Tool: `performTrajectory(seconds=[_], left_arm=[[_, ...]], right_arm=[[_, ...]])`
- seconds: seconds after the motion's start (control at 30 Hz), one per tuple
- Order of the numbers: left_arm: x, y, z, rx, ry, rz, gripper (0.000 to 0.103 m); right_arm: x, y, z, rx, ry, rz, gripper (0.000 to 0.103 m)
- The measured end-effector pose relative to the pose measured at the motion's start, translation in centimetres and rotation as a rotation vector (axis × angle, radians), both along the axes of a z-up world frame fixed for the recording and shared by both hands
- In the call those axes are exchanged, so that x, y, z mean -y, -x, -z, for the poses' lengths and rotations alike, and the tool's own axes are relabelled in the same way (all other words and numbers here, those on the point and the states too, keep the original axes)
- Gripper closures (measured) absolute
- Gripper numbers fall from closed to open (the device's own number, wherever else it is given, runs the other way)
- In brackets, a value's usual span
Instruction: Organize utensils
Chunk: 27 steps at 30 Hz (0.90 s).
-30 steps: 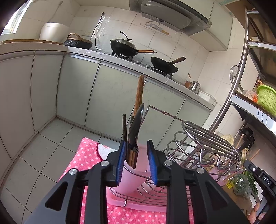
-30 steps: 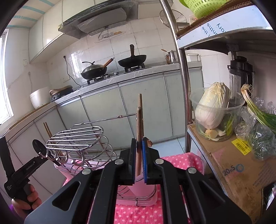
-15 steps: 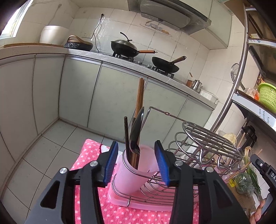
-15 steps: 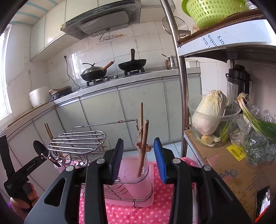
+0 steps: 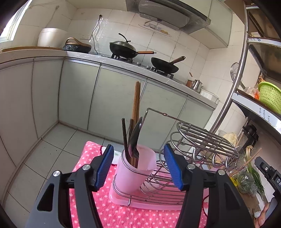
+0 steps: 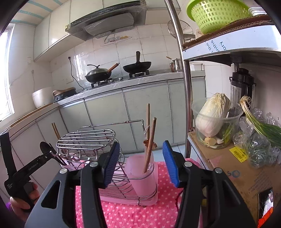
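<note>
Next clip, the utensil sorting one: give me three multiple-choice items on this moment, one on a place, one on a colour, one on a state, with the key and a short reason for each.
1. Where do the wooden chopsticks in the right wrist view stand?
A. In a pink utensil cup on the wire dish rack
B. Flat on the polka-dot cloth
C. On the stove between the woks

2. What colour is the basket on the upper shelf?
A. Blue
B. White
C. Green

3. How is the right gripper?
A. Clamped on a chopstick
B. Open, pads clear of the chopsticks
C. Holding the napa cabbage

Key: A, the sticks rise upright out of the pink cup at the rack's end. C, the perforated basket is bright green. B, the blue pads stand apart on either side of the cup, and the jaws are opening.
</note>
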<state>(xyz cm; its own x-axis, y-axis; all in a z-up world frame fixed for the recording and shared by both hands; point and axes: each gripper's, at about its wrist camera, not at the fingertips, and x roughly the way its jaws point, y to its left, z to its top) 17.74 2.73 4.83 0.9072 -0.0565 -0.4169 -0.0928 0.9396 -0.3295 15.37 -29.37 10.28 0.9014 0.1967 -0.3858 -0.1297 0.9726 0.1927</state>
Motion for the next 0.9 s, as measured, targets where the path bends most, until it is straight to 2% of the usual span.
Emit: performTrajectory(seconds=[0.2, 0.9], left_arm=[[0.1, 0.6, -0.3, 0.018, 0.001, 0.003, 0.039], [0.4, 2.5, -0.5, 0.005, -0.045, 0.048, 0.038]], right_arm=[[0.2, 1.0, 0.0, 0.013, -0.003, 0.005, 0.046], [-0.6, 2.1, 2.5, -0.013, 0.009, -0.003, 0.044]])
